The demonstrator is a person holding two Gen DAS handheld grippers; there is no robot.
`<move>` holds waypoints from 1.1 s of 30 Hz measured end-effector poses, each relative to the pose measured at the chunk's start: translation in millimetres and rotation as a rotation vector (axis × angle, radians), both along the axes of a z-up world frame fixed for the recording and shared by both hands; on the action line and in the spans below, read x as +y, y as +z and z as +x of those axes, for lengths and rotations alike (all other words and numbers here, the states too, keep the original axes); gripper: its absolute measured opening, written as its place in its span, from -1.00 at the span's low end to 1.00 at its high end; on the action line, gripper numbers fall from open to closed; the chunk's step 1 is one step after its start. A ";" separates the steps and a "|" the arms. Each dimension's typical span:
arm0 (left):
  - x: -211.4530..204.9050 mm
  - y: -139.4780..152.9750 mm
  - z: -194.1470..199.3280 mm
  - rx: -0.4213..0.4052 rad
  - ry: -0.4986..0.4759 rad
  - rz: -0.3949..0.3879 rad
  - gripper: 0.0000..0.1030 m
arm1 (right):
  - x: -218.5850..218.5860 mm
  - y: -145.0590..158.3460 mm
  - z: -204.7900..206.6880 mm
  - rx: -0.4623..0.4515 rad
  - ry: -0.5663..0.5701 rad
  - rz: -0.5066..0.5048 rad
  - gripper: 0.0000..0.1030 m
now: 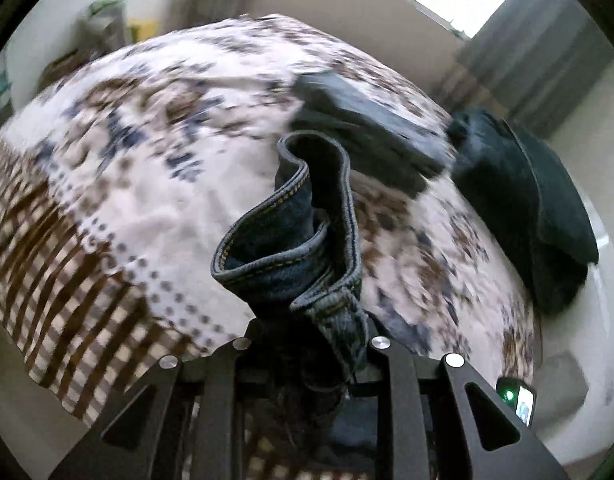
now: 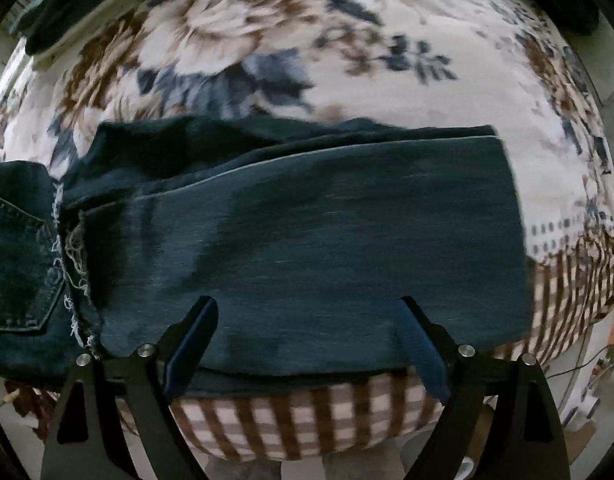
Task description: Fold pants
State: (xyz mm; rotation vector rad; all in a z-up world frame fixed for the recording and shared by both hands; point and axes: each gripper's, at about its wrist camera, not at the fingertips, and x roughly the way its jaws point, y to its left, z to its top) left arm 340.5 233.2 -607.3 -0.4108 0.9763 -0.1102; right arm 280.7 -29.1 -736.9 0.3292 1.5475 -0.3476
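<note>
Dark blue jeans (image 2: pixel 307 232) lie partly folded on a floral bedspread (image 2: pixel 235 32), legs stacked and running left to right, a back pocket (image 2: pixel 15 264) at the left. My right gripper (image 2: pixel 307 312) is open just above the near edge of the legs, one finger (image 2: pixel 195 332) on each side, holding nothing. My left gripper (image 1: pixel 311 344) is shut on a bunched hem of the jeans (image 1: pixel 291 232), lifted above the bed. The folded legs (image 1: pixel 359 128) show blurred beyond it.
A pile of dark clothes (image 1: pixel 523 192) lies at the bed's right edge in the left wrist view. The bedspread has a brown checked border (image 2: pixel 291 420) at the near edge. A wall and curtain (image 1: pixel 547 52) stand behind the bed.
</note>
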 end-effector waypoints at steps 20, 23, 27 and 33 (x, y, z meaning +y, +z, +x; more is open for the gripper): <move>-305.0 -71.2 -58.4 0.086 -0.583 0.337 -0.63 | -260.4 5.9 -160.8 -0.079 -0.390 0.031 0.78; -342.1 -93.8 -69.8 0.112 -0.655 0.381 -0.63 | -290.4 -1.2 -183.6 -0.069 -0.453 0.032 0.78; -373.2 -124.8 -78.5 0.139 -0.711 0.484 -0.63 | -316.6 -11.7 -204.4 -0.057 -0.509 0.037 0.78; -373.0 -115.1 -75.3 0.199 -0.723 0.479 -0.27 | -329.9 -17.0 -205.3 -0.087 -0.528 0.121 0.78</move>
